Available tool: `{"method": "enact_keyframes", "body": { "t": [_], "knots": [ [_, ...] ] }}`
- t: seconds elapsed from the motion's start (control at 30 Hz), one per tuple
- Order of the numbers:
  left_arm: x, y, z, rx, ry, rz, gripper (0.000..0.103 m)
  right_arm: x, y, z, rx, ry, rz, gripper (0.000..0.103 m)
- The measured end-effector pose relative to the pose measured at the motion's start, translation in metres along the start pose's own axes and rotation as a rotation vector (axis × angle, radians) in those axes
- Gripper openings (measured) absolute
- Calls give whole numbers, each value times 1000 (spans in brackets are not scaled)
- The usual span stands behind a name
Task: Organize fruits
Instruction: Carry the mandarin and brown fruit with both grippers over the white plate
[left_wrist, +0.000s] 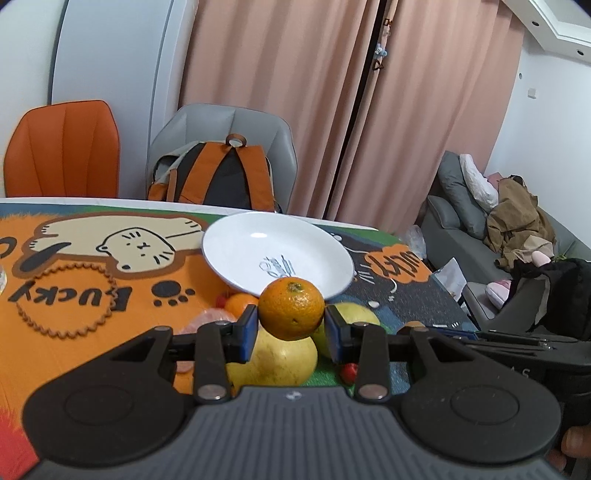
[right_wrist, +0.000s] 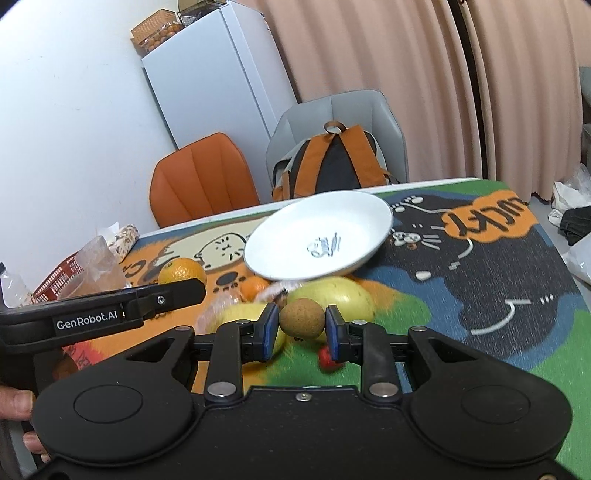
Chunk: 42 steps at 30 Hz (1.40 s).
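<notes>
Both claws are loaded. My left claw (left_wrist: 291, 319) is clamped on an orange (left_wrist: 291, 308), lifted above the fruit pile; my right claw (right_wrist: 301, 325) appears closed around a small brown fruit (right_wrist: 302, 319), though contact on its right side is hard to confirm. The white plate (left_wrist: 236, 243), empty and seemingly tilted with its near rim over the pile, lies at 12 o'clock from each claw, just beyond the held fruit; I judge the left claw slightly nearer. Count on the counter (right_wrist: 517, 295): one plate; two large yellow fruits, one (left_wrist: 280, 360) under the left claw; one loose orange (right_wrist: 255, 287); one small red fruit (right_wrist: 327, 358); a pinkish item I cannot identify.
</notes>
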<state>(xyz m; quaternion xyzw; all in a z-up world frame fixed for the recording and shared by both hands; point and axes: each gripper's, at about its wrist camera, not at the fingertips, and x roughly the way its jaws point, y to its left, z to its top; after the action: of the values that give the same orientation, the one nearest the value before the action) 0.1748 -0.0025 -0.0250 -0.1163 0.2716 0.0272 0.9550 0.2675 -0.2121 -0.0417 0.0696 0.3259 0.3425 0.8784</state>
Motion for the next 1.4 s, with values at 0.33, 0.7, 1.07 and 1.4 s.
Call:
{"method": "enact_keyframes", "body": {
  "t": [0.33, 0.7, 1.07, 1.4],
  "knots": [
    [21, 13, 17, -3, 16, 10, 37, 25, -2, 20, 2, 5, 4, 26],
    [59, 25, 35, -13, 53, 18, 37, 63, -11, 38, 20, 43, 4, 26],
    [107, 31, 45, -12, 109, 18, 37, 100, -17, 53, 12, 77, 2, 26],
    [147, 29, 40, 1, 173, 16, 37, 124, -33, 52, 40, 107, -15, 26]
  ]
}}
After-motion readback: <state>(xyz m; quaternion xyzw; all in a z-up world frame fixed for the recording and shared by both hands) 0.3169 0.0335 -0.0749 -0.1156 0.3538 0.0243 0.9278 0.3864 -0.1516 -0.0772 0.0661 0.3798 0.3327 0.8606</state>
